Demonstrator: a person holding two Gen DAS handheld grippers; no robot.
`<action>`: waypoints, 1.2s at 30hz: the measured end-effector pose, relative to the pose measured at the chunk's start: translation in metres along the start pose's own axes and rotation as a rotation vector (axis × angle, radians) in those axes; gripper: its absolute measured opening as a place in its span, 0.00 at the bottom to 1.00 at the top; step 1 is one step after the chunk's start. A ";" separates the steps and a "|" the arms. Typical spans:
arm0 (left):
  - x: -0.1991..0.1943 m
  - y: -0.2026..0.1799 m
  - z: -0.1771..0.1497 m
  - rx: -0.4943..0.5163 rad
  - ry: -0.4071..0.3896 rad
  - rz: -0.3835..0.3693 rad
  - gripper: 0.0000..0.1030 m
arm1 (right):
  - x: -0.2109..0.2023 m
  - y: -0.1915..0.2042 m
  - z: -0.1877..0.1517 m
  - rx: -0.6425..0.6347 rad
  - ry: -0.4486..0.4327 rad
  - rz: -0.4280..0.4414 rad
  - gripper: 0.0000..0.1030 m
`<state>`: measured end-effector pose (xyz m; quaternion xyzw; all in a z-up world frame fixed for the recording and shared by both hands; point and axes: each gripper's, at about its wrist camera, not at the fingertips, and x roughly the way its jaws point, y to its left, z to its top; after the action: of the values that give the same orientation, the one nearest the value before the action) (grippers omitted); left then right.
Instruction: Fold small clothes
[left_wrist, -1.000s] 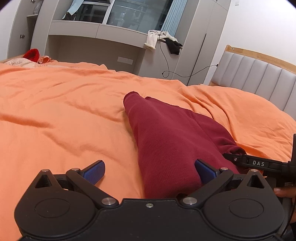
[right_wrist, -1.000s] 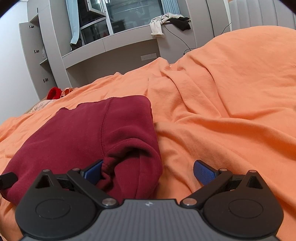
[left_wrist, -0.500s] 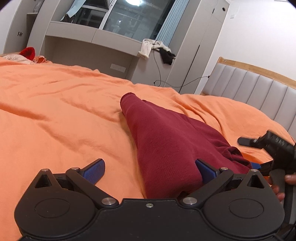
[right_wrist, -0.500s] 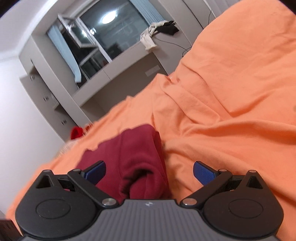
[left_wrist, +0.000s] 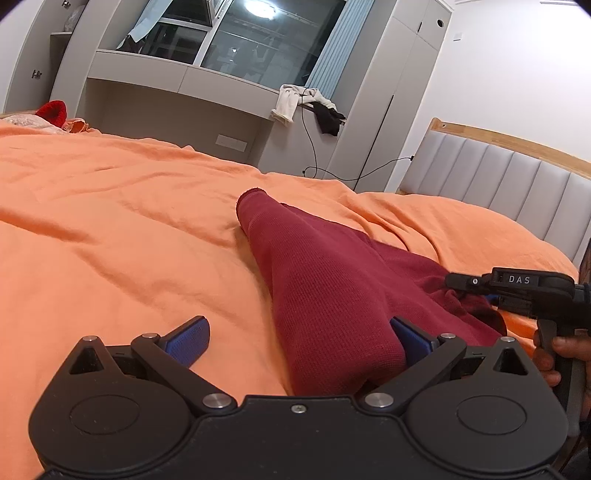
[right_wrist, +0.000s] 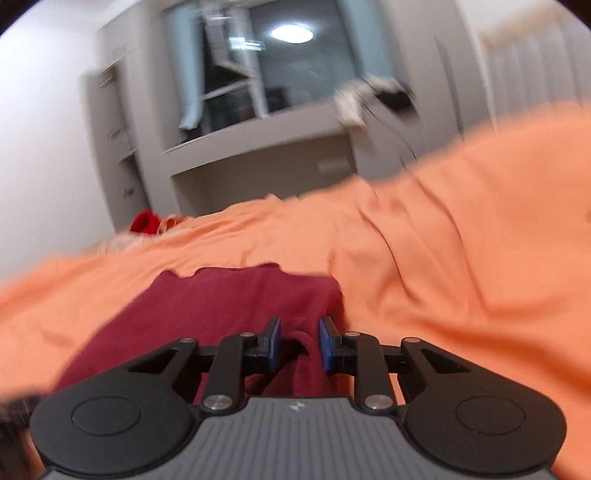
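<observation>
Open orange bed (left_wrist: 110, 229) left of maroon garment (left_wrist: 325, 295); bare bedding (right_wrist: 461, 258) right of it. Right gripper (left_wrist: 458, 282) crowds garment's right edge. Headboard (left_wrist: 498, 177) bounds far right.

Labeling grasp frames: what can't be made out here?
- Right wrist view: motion-blurred; how firmly the right gripper pinches the maroon garment is unclear.
- Left wrist view: the garment's near edge is hidden behind the left gripper.
- Left wrist view: garment type; it is bunched.
</observation>
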<state>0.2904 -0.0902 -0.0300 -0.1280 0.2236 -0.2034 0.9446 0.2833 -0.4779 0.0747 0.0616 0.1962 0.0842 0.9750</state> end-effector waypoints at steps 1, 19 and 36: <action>0.000 0.001 0.000 0.000 -0.001 -0.002 1.00 | -0.002 0.011 -0.002 -0.077 -0.014 -0.010 0.24; -0.001 0.003 -0.001 0.002 -0.007 -0.006 1.00 | -0.007 -0.031 0.012 0.229 0.025 0.022 0.79; -0.001 0.003 -0.002 0.003 -0.007 -0.009 1.00 | 0.014 -0.045 -0.003 0.142 0.253 -0.073 0.89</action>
<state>0.2897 -0.0877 -0.0322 -0.1285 0.2193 -0.2072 0.9447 0.3009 -0.5191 0.0599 0.1121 0.3248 0.0419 0.9382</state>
